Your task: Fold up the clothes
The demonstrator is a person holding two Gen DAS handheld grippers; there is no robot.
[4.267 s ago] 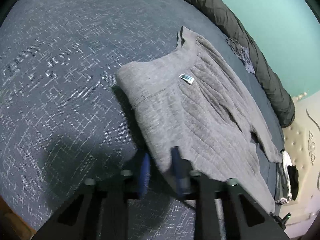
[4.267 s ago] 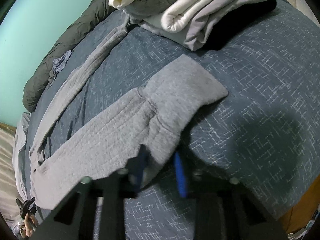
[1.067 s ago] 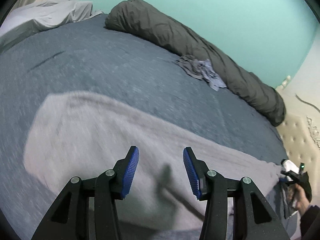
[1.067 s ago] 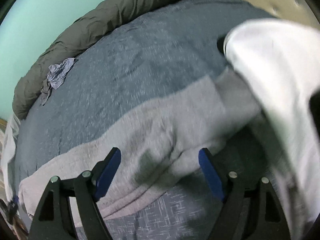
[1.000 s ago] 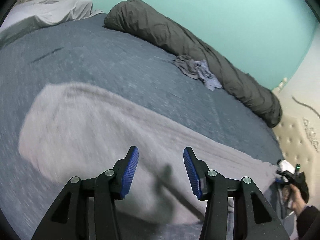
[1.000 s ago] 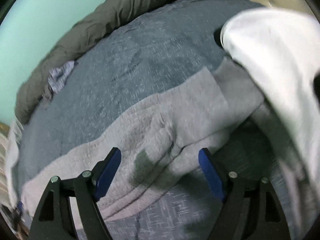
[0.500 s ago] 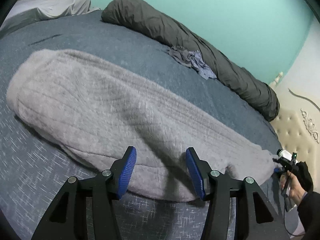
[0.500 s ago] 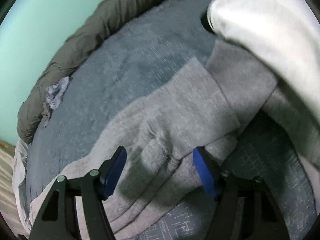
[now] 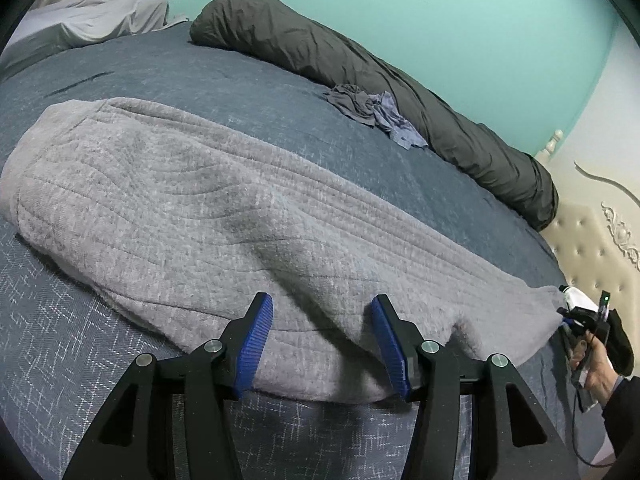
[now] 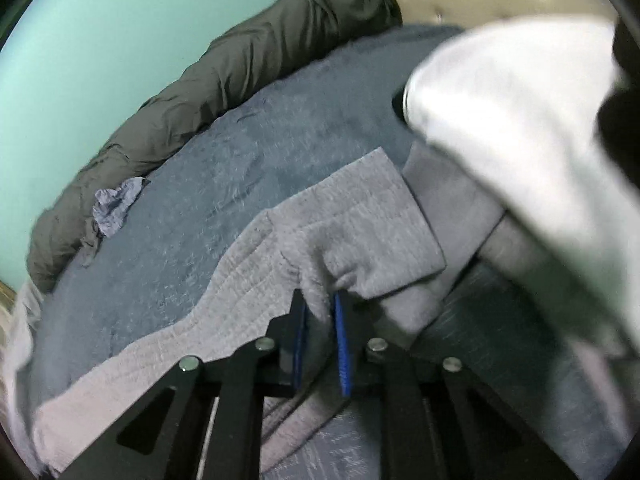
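A grey ribbed sweater [image 9: 180, 200] lies folded lengthwise in a long band across the blue bedspread [image 9: 60, 360]. My left gripper [image 9: 320, 304] is open, its blue pads on either side of the sweater's near edge without pressing it. At the sweater's far end, my right gripper [image 9: 576, 320] shows small in the left wrist view, held by a hand [image 9: 592, 372]. In the right wrist view the right gripper [image 10: 320, 300] has its jaws closing, pinched on a raised fold of the sweater [image 10: 360, 216] near the cuff.
A dark rolled duvet [image 9: 400, 92] runs along the teal wall, with a crumpled blue-grey cloth [image 9: 372, 112] beside it. A stack of white and grey folded clothes [image 10: 520, 120] sits right next to the sweater's end. A tufted headboard [image 9: 592, 248] stands at the right.
The right jaws went from wide apart to pinched on a fold of the sweater. The left gripper sank closer to the sweater's near edge, its opening unchanged.
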